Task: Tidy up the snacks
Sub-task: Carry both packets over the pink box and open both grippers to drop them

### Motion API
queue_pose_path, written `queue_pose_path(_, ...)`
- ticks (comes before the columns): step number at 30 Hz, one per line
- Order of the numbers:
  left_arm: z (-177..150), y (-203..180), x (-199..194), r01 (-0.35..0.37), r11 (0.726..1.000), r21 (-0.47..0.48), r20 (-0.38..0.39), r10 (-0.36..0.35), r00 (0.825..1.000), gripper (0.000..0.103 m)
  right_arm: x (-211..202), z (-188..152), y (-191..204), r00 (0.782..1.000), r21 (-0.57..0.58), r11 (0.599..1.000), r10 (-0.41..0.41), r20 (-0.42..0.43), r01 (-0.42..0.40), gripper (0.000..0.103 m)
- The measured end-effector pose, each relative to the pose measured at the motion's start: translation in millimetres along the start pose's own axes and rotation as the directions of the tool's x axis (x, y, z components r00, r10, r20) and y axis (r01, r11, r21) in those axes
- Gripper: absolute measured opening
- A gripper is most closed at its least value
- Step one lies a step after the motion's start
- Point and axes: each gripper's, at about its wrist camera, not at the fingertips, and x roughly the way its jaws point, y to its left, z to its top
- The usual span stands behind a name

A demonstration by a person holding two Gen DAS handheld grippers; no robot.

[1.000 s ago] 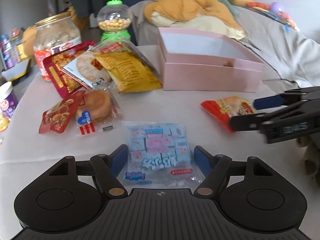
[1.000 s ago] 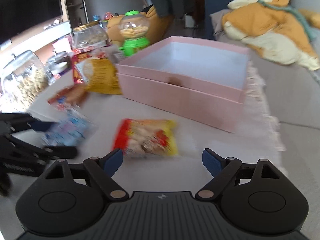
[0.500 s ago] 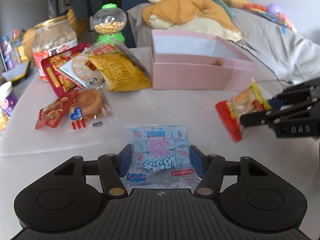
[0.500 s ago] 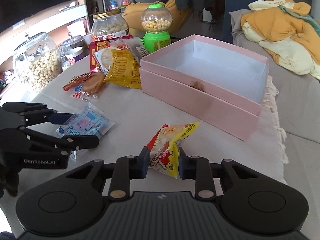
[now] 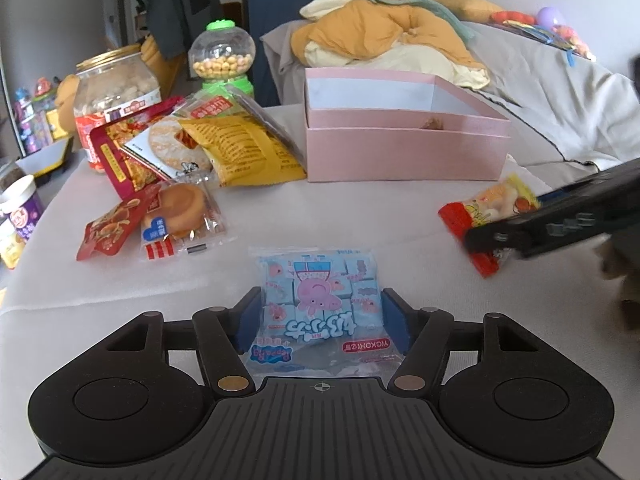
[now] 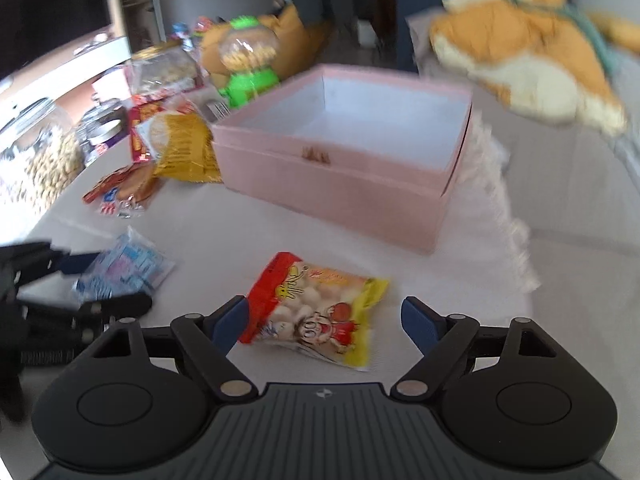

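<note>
Bare desk (image 5: pixel 340 216) lies open before the pink box (image 5: pixel 404 152); snack packets (image 5: pixel 224 152) crowd its left approach.

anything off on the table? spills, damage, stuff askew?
Nothing spilled or torn. The snack bags left of the pink box lie in an overlapping heap, and the box is empty, with a small brown mark on its front rim.

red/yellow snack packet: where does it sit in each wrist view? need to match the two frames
Left wrist view: red and yellow snack packet at right-middle, on the tablecloth, partly behind the right tongs.
Right wrist view: bottom centre, lying flat between the open right tongs, nearer the left pad.
Shared landmark: the pink box, just beyond the packet in both views.
</note>
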Motion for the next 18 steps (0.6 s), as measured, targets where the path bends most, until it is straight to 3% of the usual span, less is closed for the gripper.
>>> queue_pose_path(4, -0.4, 0.5, -0.1, 0.001, 1.0, -0.001, 0.002, -0.001, 1.0, 0.069, 13.2, 2.4, 19.6, 0.997, -0.033, 0.997, -0.071, 0.015, 0.071, 0.082)
queue_pose_path(5, -0.7, 0.7, -0.3, 0.001, 1.0, -0.002, 0.004, -0.001, 1.0, 0.069, 12.0, 1.0, 24.9, 0.997, -0.065, 0.995, -0.073, 0.021, 0.075, 0.071)
queue_pose_path(7, -1.7, 0.8, -0.7, 0.001, 1.0, -0.002, 0.009, -0.001, 1.0, 0.069, 4.9, -3.4, 34.9, 0.997, -0.141, 0.988, -0.064, 0.031, 0.067, 0.065)
queue_pose_path(9, -3.1, 0.8, -1.5, 0.001, 1.0, -0.003, 0.014, 0.0, 1.0, 0.069, -4.4, -4.8, 36.9, 0.998, -0.176, 0.982, -0.054, 0.041, 0.061, 0.049)
queue_pose_path(16, -4.4, 0.8, -2.8, 0.002, 1.0, 0.003, 0.016, -0.002, 1.0, 0.068, -20.9, 4.1, 23.5, 1.0, -0.139, 0.99, 0.0, 0.024, 0.003, 0.043)
queue_pose_path(18, -5.8, 3.2, -6.2, 0.009, 1.0, -0.014, 0.031, -0.008, 0.999, 0.066, -28.6, 10.7, 14.7, 0.998, -0.095, 0.994, 0.051, 0.033, -0.047, 0.042)
